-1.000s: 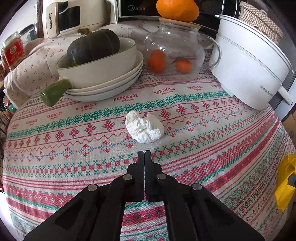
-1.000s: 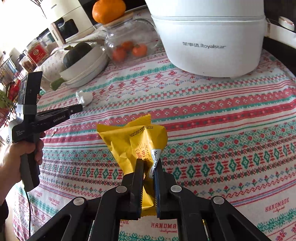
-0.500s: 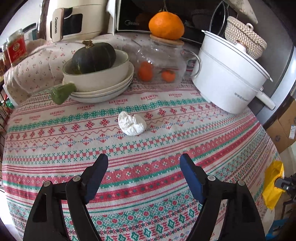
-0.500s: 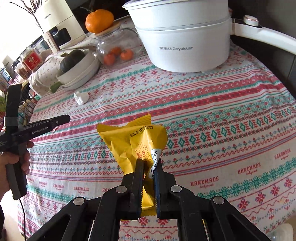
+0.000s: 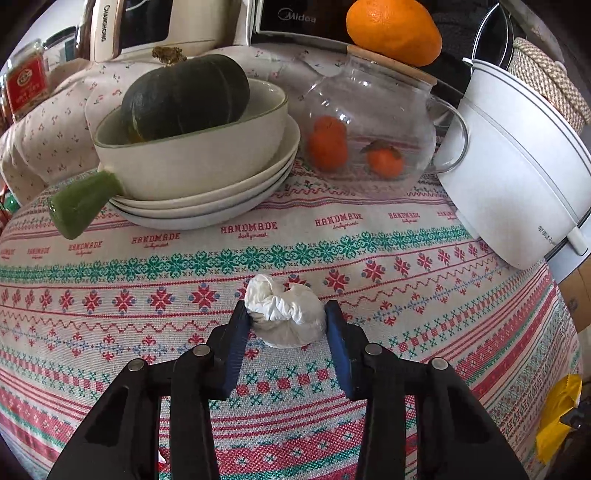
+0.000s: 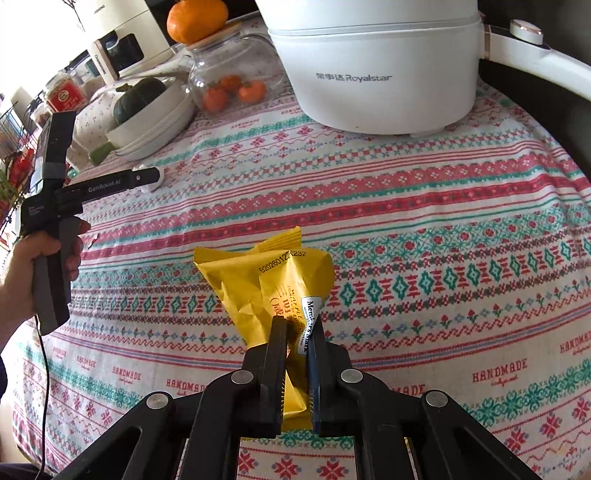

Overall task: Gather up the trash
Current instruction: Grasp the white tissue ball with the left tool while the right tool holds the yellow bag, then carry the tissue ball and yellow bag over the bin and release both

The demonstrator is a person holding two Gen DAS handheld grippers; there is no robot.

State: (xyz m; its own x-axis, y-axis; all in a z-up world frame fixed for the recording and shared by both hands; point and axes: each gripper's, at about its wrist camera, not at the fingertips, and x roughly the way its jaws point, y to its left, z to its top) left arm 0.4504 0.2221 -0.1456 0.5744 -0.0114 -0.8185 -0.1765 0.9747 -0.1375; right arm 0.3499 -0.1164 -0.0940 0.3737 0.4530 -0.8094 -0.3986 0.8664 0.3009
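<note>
A crumpled white tissue point(image 5: 286, 312) lies on the patterned tablecloth point(image 5: 406, 295). My left gripper point(image 5: 287, 314) is open, with its blue-padded fingers on either side of the tissue, touching or nearly touching it. In the right wrist view the left gripper point(image 6: 149, 176) reaches over the table's left part and hides most of the tissue. My right gripper point(image 6: 297, 328) is shut on a yellow snack wrapper point(image 6: 266, 284) and holds it above the cloth. The wrapper also shows at the right edge of the left wrist view point(image 5: 559, 413).
Stacked cream bowls point(image 5: 207, 173) with a dark green squash point(image 5: 184, 96) stand behind the tissue. A glass teapot point(image 5: 369, 125) holding small oranges and a white electric pot point(image 5: 517, 166) stand at the back right. A large orange point(image 5: 393, 29) sits on the teapot lid.
My left gripper opened wide, then moved forward and down so that its fingers flank the tissue, and narrowed. My right gripper kept hold of the yellow wrapper and shifted a little closer over the table.
</note>
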